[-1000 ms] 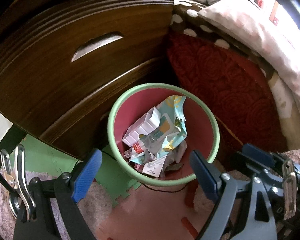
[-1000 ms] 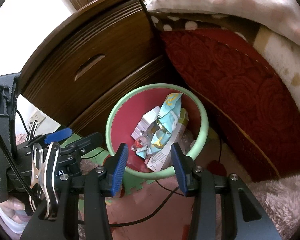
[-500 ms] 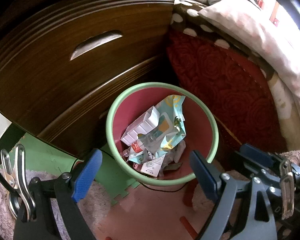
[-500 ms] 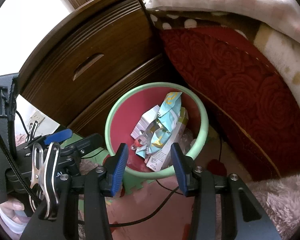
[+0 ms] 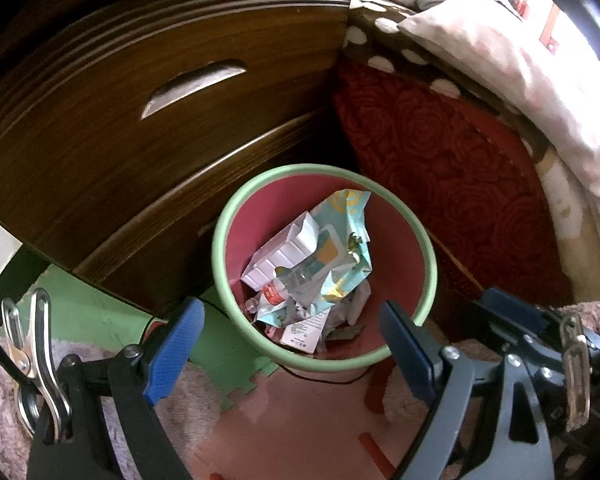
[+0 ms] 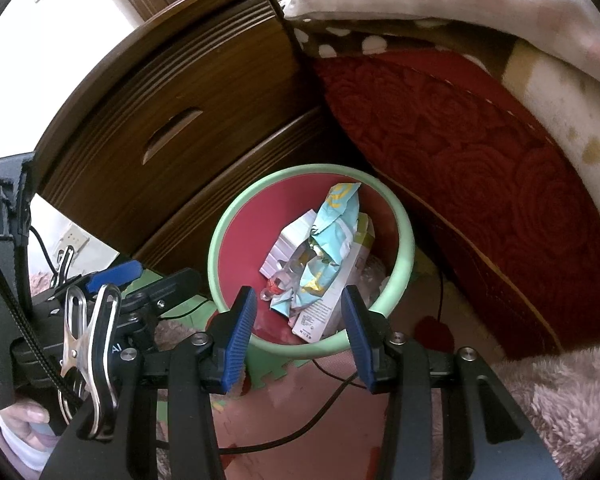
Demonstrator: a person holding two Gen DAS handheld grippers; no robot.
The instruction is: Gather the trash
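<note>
A round bin with a pale green rim (image 5: 220, 240) and red inside stands on the floor against the drawer chest. In it lie a crumpled teal wrapper (image 5: 342, 236), a white carton (image 5: 290, 246), a small clear bottle (image 5: 278, 290) and other paper scraps. My left gripper (image 5: 290, 346) hovers over the bin's near edge, blue pads wide apart and open, holding nothing. In the right wrist view the same bin rim (image 6: 216, 248) and teal wrapper (image 6: 336, 220) lie just beyond my right gripper (image 6: 299, 336), which stands open with nothing between its pads.
A dark wooden drawer chest (image 5: 140, 140) is behind the bin. A red rose-patterned cushion (image 5: 460, 184) and pink bedding (image 5: 520, 52) crowd its right side. Green and pink foam mats (image 5: 300, 420), a fluffy rug (image 6: 560, 392) and a black cable (image 6: 300, 434) cover the floor.
</note>
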